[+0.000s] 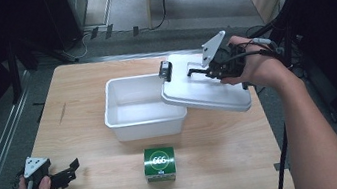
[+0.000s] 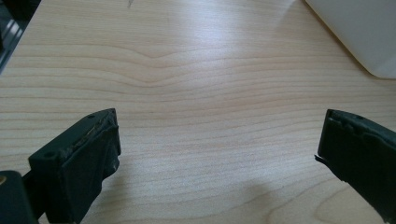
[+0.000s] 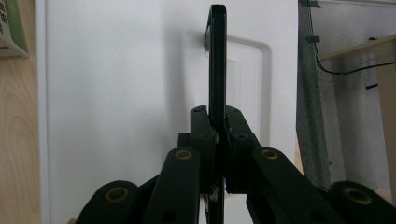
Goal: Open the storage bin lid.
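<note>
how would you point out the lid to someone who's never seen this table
On the wooden table, find the open white bin near the middle. The lid is the flat white panel tilted over the bin's right rim, held by its black handle in the shut right gripper. Unlike the green box in front, it is off the table.

My left tool (image 1: 69, 172), at the lower left of the high view, is black, with a grey three-cornered plate on top and a black cable trailing from its rear. In its own view the two blocky black jaws show small screw holes and worn, frayed pad edges. My right tool (image 1: 192, 72), at the upper right, is black with the same grey plate and dark cables; its linkage arms carry brass-coloured pivot bushings. My forearms are bare, no sleeves.
</note>
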Demonstrator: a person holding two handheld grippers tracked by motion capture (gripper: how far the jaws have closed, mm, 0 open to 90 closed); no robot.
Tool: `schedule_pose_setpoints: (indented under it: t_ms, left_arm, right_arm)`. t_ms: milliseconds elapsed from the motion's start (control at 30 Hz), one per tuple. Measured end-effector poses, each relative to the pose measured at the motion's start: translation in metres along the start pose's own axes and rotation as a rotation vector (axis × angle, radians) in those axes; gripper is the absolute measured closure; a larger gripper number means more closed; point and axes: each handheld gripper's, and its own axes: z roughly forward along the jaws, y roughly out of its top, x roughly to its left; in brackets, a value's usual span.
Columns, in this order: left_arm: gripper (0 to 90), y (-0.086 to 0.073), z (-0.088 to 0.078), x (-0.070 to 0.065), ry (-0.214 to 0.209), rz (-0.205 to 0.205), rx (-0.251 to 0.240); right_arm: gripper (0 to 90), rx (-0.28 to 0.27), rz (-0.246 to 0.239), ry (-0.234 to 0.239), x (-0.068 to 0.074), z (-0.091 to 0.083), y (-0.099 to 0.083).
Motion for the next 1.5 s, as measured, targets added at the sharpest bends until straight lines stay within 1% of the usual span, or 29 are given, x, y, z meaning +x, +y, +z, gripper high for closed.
schedule_pose_setpoints:
  t_ms: [33, 100, 200, 233, 267, 300, 333, 367, 400, 467, 567, 600, 667, 767, 800, 833, 867, 967, 1000, 1100, 1200, 1233, 1300, 1333, 1467, 1500]
  left_arm:
    - [0.0, 0.000, 0.000, 0.000, 0.000, -0.001, -0.001]
    - [0.0, 0.000, 0.000, 0.000, -0.001, -0.003, -0.001]
    - [0.0, 0.000, 0.000, 0.000, -0.002, -0.003, -0.002]
    - [0.0, 0.000, 0.000, 0.000, -0.002, -0.003, -0.002]
    - [0.0, 0.000, 0.000, 0.000, -0.002, -0.005, -0.002]
    - [0.0, 0.000, 0.000, 0.000, -0.002, -0.005, -0.002]
    - [0.0, 0.000, 0.000, 0.000, -0.003, -0.007, -0.003]
    - [0.0, 0.000, 0.000, 0.000, -0.003, -0.007, -0.003]
    - [0.0, 0.000, 0.000, 0.000, -0.005, -0.007, -0.002]
    - [0.0, 0.000, 0.000, 0.001, -0.006, -0.007, -0.003]
    - [0.0, 0.000, 0.000, 0.000, -0.007, -0.010, -0.003]
    - [0.0, 0.000, 0.000, 0.000, -0.005, -0.012, -0.002]
    - [0.0, 0.000, 0.000, 0.000, -0.001, -0.014, -0.004]
    - [0.0, 0.000, 0.000, 0.001, -0.001, -0.016, -0.003]
    - [0.0, 0.000, 0.000, 0.001, -0.001, -0.018, -0.004]
    - [0.0, 0.000, 0.000, 0.001, -0.001, -0.018, -0.004]
    - [0.0, 0.000, -0.001, 0.001, 0.000, -0.017, -0.003]
    - [0.0, 0.000, -0.001, 0.001, 0.001, -0.017, -0.003]
    - [0.0, 0.000, -0.001, 0.001, 0.004, -0.020, -0.004]
    - [0.0, 0.000, -0.001, 0.001, 0.005, -0.022, -0.005]
    - [0.0, 0.000, -0.001, 0.001, 0.005, -0.022, -0.005]
    - [0.0, 0.000, -0.001, 0.001, 0.005, -0.022, -0.005]
    - [0.0, 0.000, -0.001, 0.001, 0.006, -0.023, -0.005]
    - [0.0, -0.001, -0.001, 0.001, 0.006, -0.023, -0.006]
    - [0.0, -0.001, -0.001, 0.001, 0.008, -0.026, -0.008]
    - [0.0, -0.001, -0.001, 0.001, 0.008, -0.026, -0.008]
  right_arm:
    - [85.3, 0.006, 0.009, -0.005, 0.001, -0.002, -0.007]
    - [85.3, 0.006, 0.010, -0.007, 0.001, -0.002, -0.009]
    - [85.3, 0.012, 0.024, -0.012, 0.002, -0.003, -0.021]
    - [85.3, 0.012, 0.024, -0.012, 0.002, -0.003, -0.021]
    - [85.3, 0.013, 0.030, -0.013, 0.003, -0.003, -0.026]
    - [85.3, 0.013, 0.030, -0.013, 0.003, -0.003, -0.026]
    - [85.3, 0.015, 0.036, -0.013, 0.004, -0.003, -0.032]
    - [85.3, 0.015, 0.036, -0.013, 0.004, -0.003, -0.032]
    - [85.3, 0.016, 0.047, -0.011, 0.006, -0.002, -0.038]
    - [85.3, 0.020, 0.049, -0.010, 0.006, -0.002, -0.040]
    - [85.3, 0.029, 0.051, -0.010, 0.008, 0.001, -0.049]
    - [85.3, 0.031, 0.056, -0.010, 0.009, 0.002, -0.053]
    - [85.3, 0.034, 0.065, -0.007, 0.010, 0.002, -0.055]
    - [85.3, 0.033, 0.072, -0.011, 0.012, 0.005, -0.063]
    - [85.3, 0.031, 0.078, -0.010, 0.013, 0.006, -0.069]
    - [85.3, 0.031, 0.078, -0.010, 0.013, 0.006, -0.069]
    - [85.3, 0.037, 0.083, -0.008, 0.014, 0.008, -0.074]
    - [85.3, 0.048, 0.080, -0.012, 0.017, 0.012, -0.080]
    - [85.3, 0.049, 0.075, -0.014, 0.018, 0.014, -0.082]
    - [85.3, 0.050, 0.087, -0.012, 0.020, 0.017, -0.087]
    - [85.3, 0.054, 0.089, -0.009, 0.023, 0.026, -0.095]
    - [85.3, 0.054, 0.089, -0.009, 0.023, 0.026, -0.095]
    - [85.3, 0.061, 0.088, -0.006, 0.026, 0.033, -0.100]
    - [85.3, 0.061, 0.088, -0.006, 0.026, 0.033, -0.100]
    - [85.3, 0.067, 0.097, 0.001, 0.030, 0.045, -0.107]
    - [85.3, 0.067, 0.097, 0.001, 0.030, 0.045, -0.107]
